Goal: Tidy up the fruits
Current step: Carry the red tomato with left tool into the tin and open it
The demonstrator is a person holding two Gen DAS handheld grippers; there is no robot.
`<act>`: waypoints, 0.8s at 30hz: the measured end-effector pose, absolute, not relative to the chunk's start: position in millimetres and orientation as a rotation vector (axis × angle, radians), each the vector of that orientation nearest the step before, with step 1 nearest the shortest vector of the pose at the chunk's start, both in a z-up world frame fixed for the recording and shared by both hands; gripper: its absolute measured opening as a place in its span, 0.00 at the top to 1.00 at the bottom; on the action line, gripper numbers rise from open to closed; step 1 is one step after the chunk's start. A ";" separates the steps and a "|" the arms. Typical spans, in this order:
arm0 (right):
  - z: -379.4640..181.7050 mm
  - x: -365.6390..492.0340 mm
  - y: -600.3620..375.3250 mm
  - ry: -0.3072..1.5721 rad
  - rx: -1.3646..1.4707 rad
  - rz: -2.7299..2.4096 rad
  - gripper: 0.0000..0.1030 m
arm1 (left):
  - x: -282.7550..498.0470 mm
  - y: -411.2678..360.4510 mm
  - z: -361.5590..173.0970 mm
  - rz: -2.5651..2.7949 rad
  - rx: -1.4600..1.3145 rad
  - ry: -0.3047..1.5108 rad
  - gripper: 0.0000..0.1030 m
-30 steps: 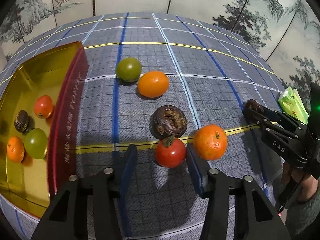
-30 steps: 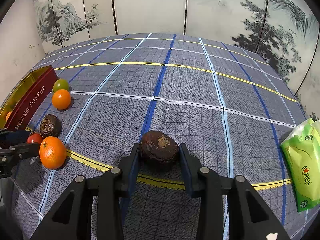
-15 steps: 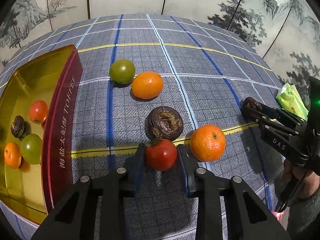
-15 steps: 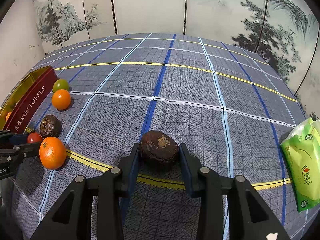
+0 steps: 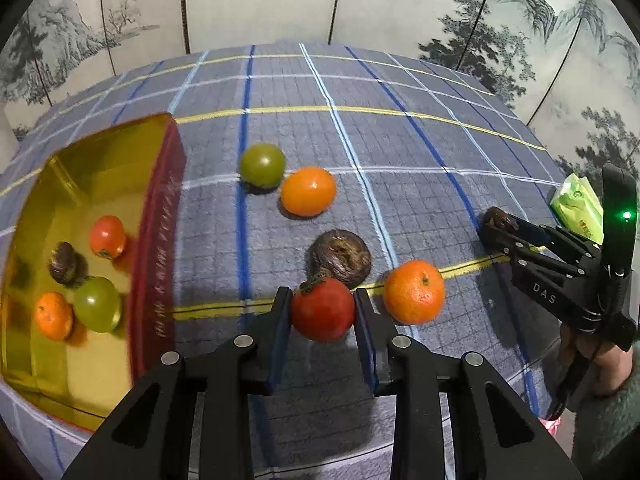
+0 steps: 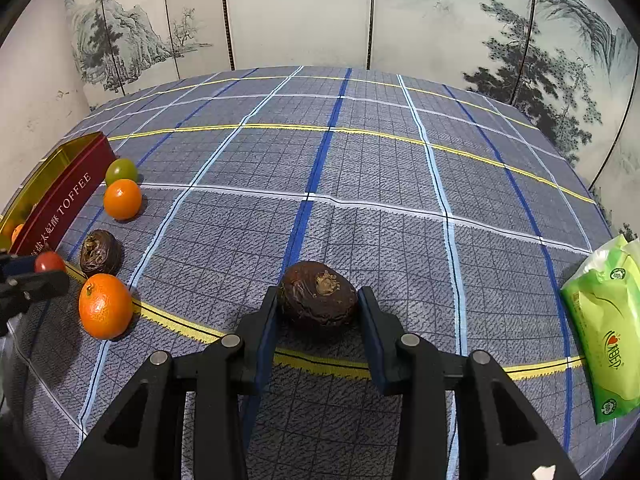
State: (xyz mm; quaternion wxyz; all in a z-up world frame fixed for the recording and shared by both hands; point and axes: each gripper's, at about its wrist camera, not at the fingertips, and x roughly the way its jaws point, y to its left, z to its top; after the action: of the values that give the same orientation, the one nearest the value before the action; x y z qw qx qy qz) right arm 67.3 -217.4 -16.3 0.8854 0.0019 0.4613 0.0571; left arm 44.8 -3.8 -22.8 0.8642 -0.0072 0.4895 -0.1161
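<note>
My left gripper is shut on a red tomato and holds it just above the cloth, right of the gold toffee tin. The tin holds a red tomato, a brown fruit, a green fruit and a small orange. My right gripper is shut on a dark brown fruit resting on the cloth; it also shows in the left wrist view. On the cloth lie a green fruit, an orange fruit, a brown fruit and a mandarin.
A green wipes packet lies at the table's right edge. The red side of the tin stands at the far left in the right wrist view. A painted folding screen stands behind the table.
My left gripper moved forward around the red tomato, closed on it, and lifted it slightly with the view tilting. The right gripper has stayed still on the brown fruit.
</note>
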 end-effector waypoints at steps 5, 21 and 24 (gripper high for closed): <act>-16.3 67.3 -217.5 0.960 0.004 0.119 0.65 | 43.7 6.2 -10.4 -0.229 -0.023 1.004 0.70; -16.2 67.4 -217.5 0.960 0.004 0.119 0.65 | 37.0 108.5 20.1 -0.052 -0.108 0.965 0.70; -16.2 67.4 -217.5 0.960 0.004 0.118 0.65 | 33.5 131.4 12.1 -0.014 -0.117 1.001 0.70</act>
State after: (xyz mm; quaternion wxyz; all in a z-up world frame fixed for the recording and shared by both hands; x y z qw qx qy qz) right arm 67.4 -217.5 -16.2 0.8853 0.0021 0.4615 0.0570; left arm 33.5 131.4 12.1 0.8757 -0.0559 0.4796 -0.0068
